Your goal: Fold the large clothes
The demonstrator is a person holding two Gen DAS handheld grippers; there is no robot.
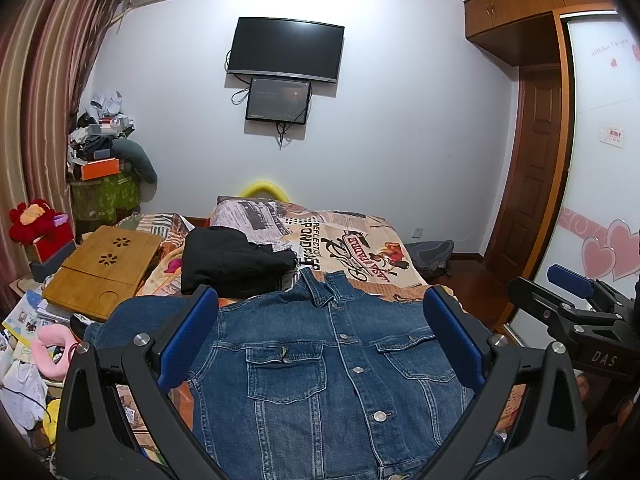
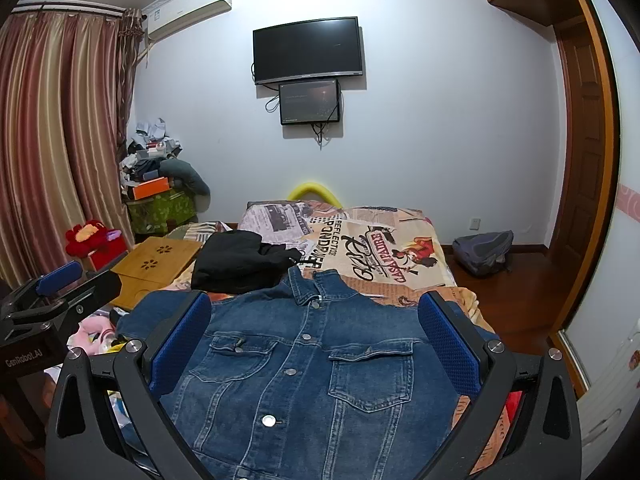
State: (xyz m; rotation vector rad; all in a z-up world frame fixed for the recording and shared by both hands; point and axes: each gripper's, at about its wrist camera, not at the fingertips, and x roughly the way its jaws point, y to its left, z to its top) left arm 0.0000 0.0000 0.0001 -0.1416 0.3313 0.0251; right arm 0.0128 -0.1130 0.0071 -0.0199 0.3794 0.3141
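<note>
A blue denim jacket [image 1: 328,368] lies buttoned and front up on the bed, collar toward the far wall; it also shows in the right wrist view [image 2: 304,364]. My left gripper [image 1: 320,336] hovers over the jacket's chest, wide open and empty. My right gripper [image 2: 314,340] hovers beside it over the same jacket, wide open and empty. The right gripper shows at the right edge of the left wrist view [image 1: 576,304]. The left gripper shows at the left edge of the right wrist view [image 2: 56,292]. The jacket's hem is hidden below both views.
A black garment [image 1: 232,264] lies on the printed bedspread [image 1: 360,248] just beyond the collar. A bamboo lap tray [image 1: 104,268] and clutter sit left of the bed. A backpack [image 2: 482,252] lies on the floor at right, near the wardrobe [image 1: 600,160].
</note>
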